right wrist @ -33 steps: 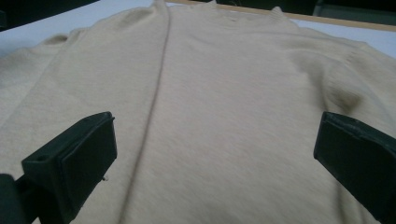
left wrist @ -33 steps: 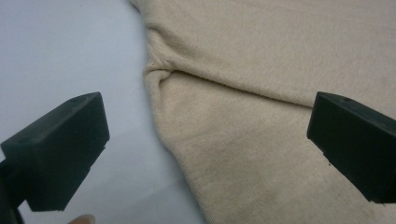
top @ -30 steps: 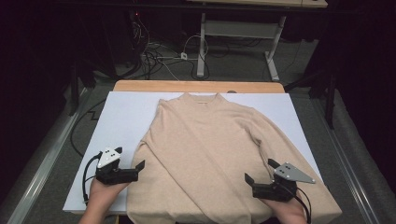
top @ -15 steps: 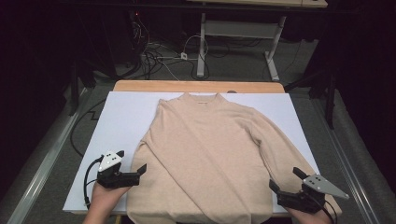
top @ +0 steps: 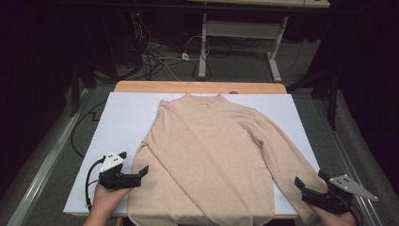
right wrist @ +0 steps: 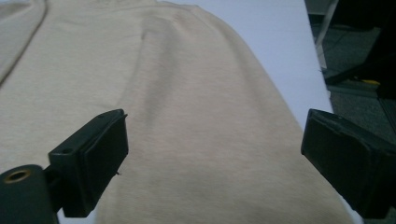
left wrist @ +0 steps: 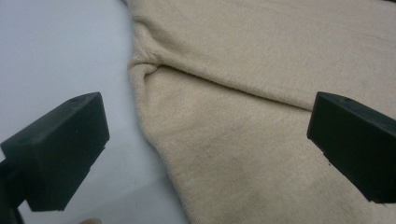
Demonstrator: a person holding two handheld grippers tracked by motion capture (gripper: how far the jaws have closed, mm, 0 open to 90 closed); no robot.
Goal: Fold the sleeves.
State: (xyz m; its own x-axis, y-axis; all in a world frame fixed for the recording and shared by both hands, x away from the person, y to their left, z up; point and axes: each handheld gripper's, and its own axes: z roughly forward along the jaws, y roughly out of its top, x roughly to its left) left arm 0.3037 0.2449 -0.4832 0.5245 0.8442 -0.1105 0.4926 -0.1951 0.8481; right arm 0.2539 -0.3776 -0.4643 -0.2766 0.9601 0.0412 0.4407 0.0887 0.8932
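Down at the near edge of the desk [top: 117,117], a person holds a tool in each hand. The left tool [top: 141,173] sits at the near left side of the tan sweater [top: 211,155], with its jaws spread wide and nothing between them, right where the left sleeve [left wrist: 224,154] folds in against the body. The right tool [top: 308,186] is at the near right corner, over the end of the right sleeve [top: 282,155]; its jaws have just been closing a little but are wide apart and pinch nothing. I think both tools line up this way to grab the sleeves for folding. The sweater lies flat in the middle of the white sheet [top: 122,122], neck [top: 201,100] at the far side.
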